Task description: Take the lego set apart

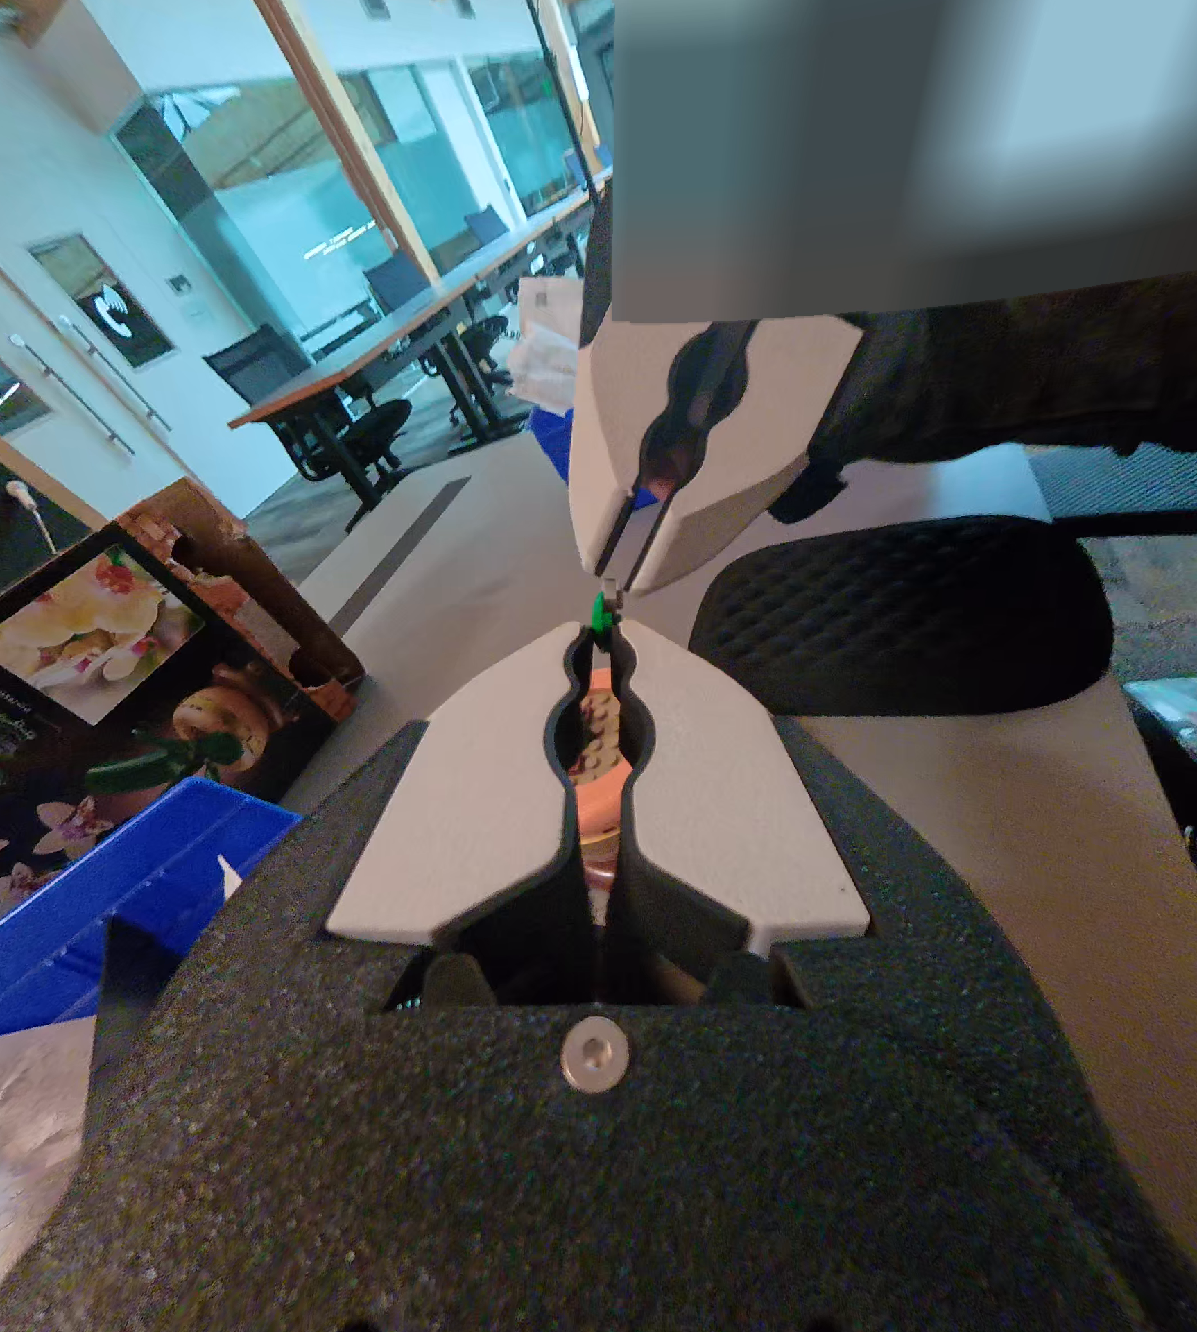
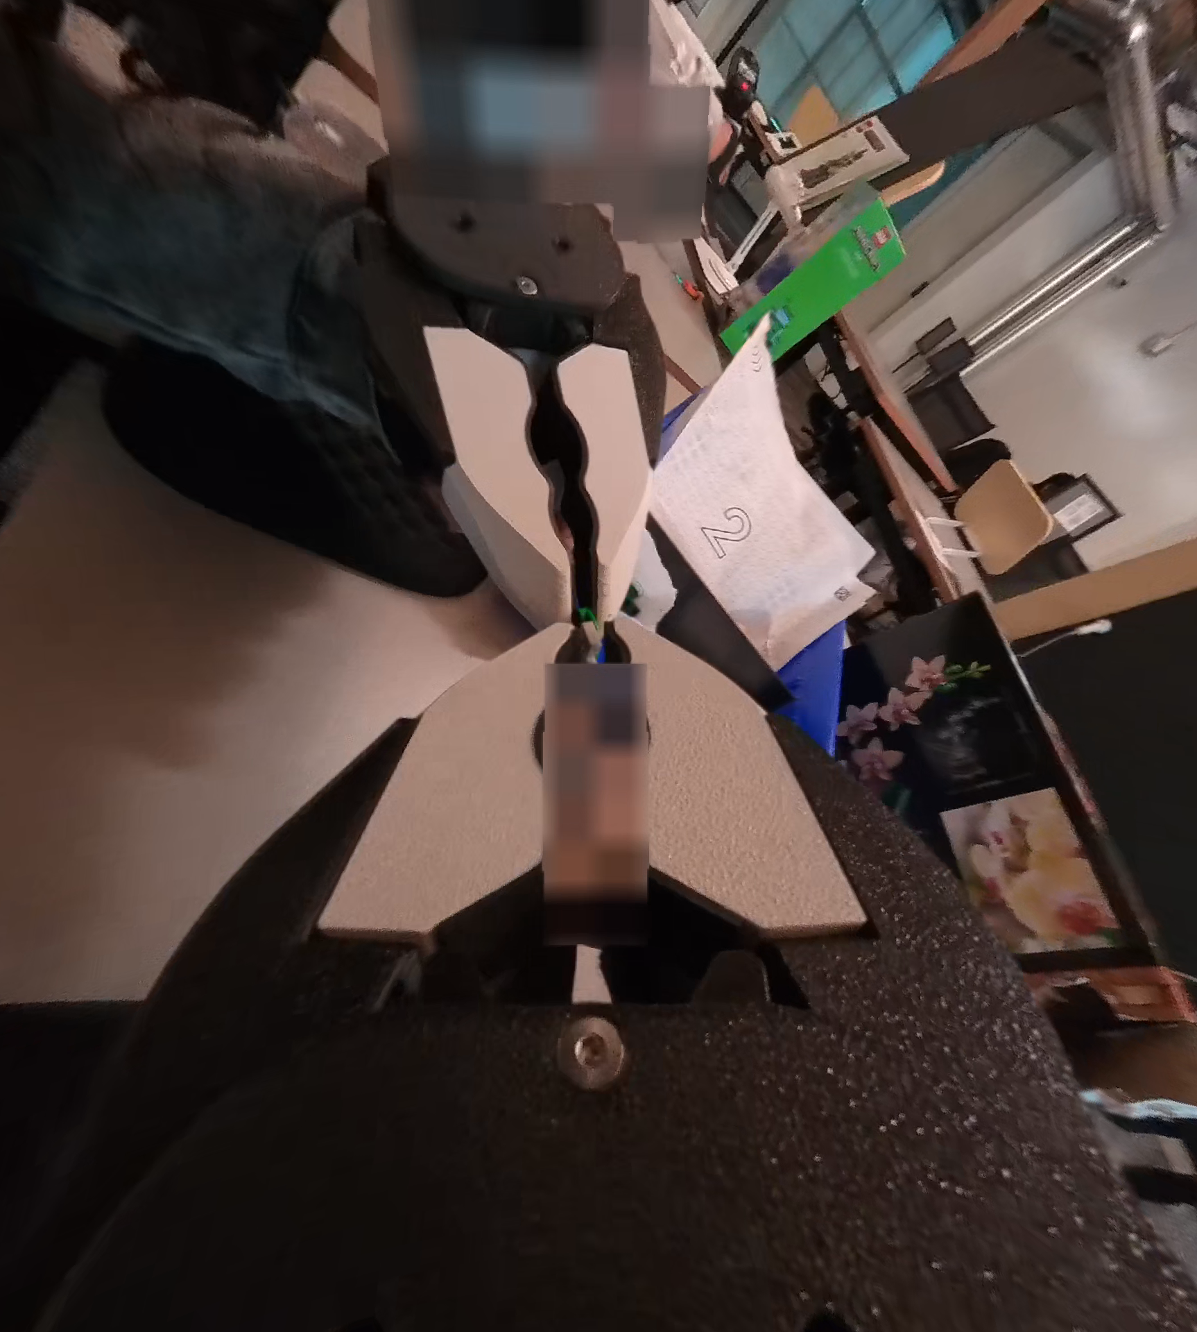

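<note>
Left gripper (image 1: 603, 634) clamped on green lego piece (image 1: 600, 613), right gripper (image 1: 616, 580) pinching its grey end, tip to tip above the surface (image 1: 977, 829).

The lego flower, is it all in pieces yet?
Not yet. The left gripper is shut on a small green piece, and the right gripper pinches the little part just above it, so that pair is being pulled apart. A pink studded piece below looks untouched. How many pieces are already off can't be seen.

Blue bin (image 1: 113, 901) beside flower-printed box (image 1: 98, 649) on table (image 1: 480, 548).
</note>
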Action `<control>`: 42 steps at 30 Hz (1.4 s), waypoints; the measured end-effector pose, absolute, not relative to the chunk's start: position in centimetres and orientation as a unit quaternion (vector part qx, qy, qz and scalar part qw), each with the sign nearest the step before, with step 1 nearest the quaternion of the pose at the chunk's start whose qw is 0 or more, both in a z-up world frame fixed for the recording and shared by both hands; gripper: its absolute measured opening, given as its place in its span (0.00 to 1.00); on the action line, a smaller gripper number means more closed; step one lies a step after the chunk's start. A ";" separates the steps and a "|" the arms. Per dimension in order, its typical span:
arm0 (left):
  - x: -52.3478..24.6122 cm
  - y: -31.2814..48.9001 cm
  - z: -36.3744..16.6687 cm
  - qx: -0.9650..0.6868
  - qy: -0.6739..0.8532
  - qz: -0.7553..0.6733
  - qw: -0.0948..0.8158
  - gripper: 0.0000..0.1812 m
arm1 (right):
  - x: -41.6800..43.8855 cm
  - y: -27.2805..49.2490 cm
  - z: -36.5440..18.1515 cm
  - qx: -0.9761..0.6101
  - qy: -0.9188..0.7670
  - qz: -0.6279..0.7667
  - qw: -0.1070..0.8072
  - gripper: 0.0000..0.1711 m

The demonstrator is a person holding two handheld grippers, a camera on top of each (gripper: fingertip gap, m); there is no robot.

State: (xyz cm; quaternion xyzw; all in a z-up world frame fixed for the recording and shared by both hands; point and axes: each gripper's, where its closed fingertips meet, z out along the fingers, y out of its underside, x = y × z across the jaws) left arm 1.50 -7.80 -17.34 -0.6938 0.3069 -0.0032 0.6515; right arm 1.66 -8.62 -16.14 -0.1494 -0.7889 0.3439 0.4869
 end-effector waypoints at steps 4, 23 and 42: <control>1.3 -7.5 -17.8 -0.706 0.322 0.030 0.631 0.02 | 1.7 -8.5 -17.1 -0.141 -0.812 0.309 0.475 0.05; 0.5 -6.8 -16.7 -0.729 0.198 -0.075 0.651 0.02 | 0.5 -7.2 -16.2 -0.075 -0.788 0.177 0.585 0.03; 2.3 -8.0 -16.0 -0.676 0.280 -0.048 0.680 0.04 | 2.0 -8.4 -15.3 -0.115 -0.765 0.409 0.484 0.03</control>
